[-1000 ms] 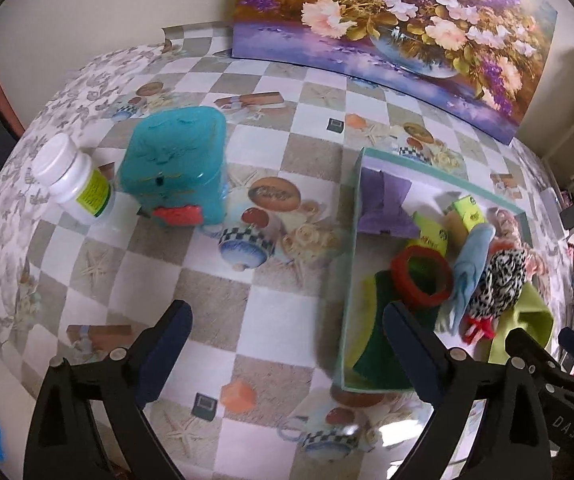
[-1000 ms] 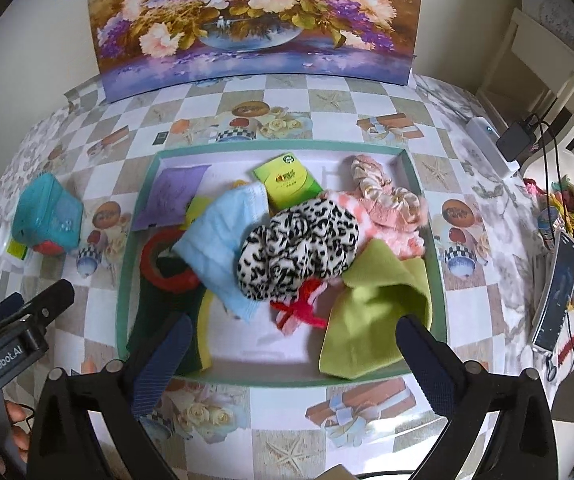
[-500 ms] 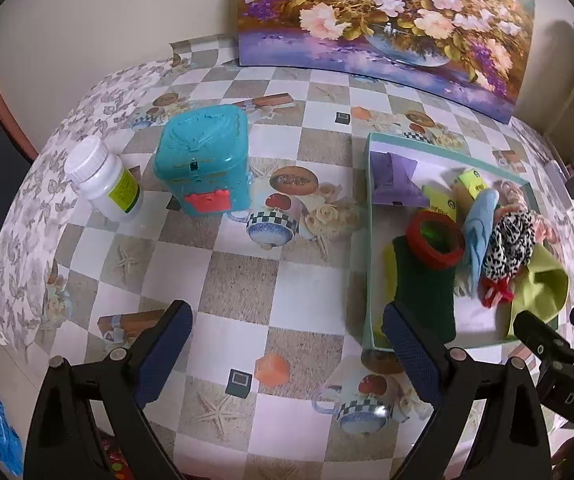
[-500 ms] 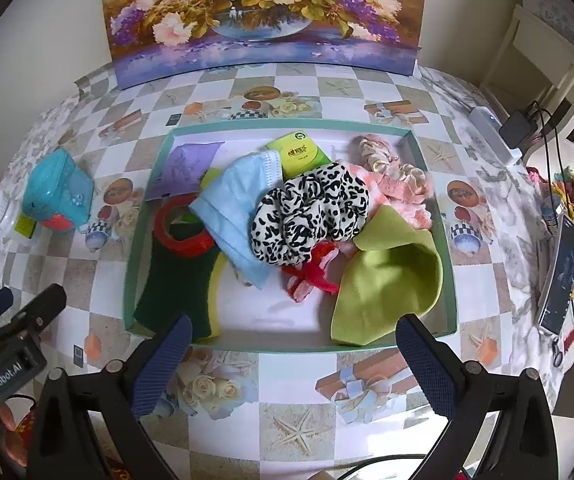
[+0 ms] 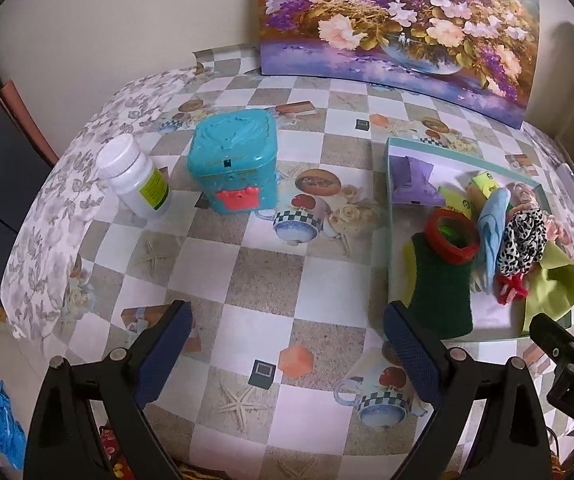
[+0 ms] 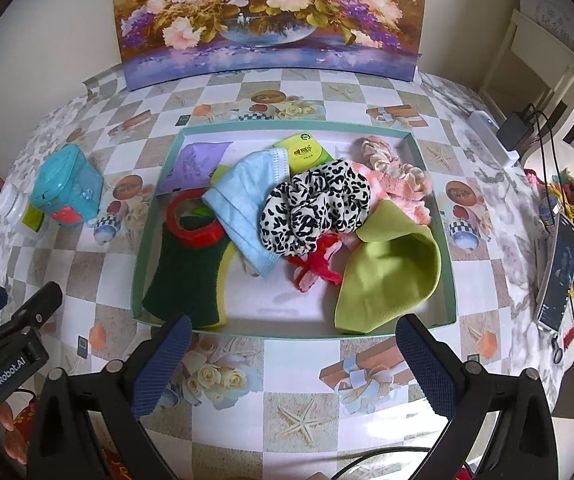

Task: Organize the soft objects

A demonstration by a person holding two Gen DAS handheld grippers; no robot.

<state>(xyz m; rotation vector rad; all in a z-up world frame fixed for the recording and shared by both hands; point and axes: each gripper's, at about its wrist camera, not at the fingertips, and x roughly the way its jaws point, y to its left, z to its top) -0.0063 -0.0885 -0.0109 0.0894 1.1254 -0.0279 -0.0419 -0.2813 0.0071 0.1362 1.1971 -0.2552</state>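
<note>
Grippers farther from heaped soft tray [image 6: 445, 240]

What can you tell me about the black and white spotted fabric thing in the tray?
The leopard-print scrunchie is a bunched ring of soft white cloth with black spots, gathered into puffy folds. It sits loose near the middle of the teal tray, lying partly on the pale blue face mask, above the red bow and beside the lime felt cloth. Neither gripper touches it.

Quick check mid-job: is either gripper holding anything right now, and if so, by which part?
Nothing is held. The left gripper and right gripper both have their jaws wide open with only tablecloth between them, short of the tray of soft items.
</note>
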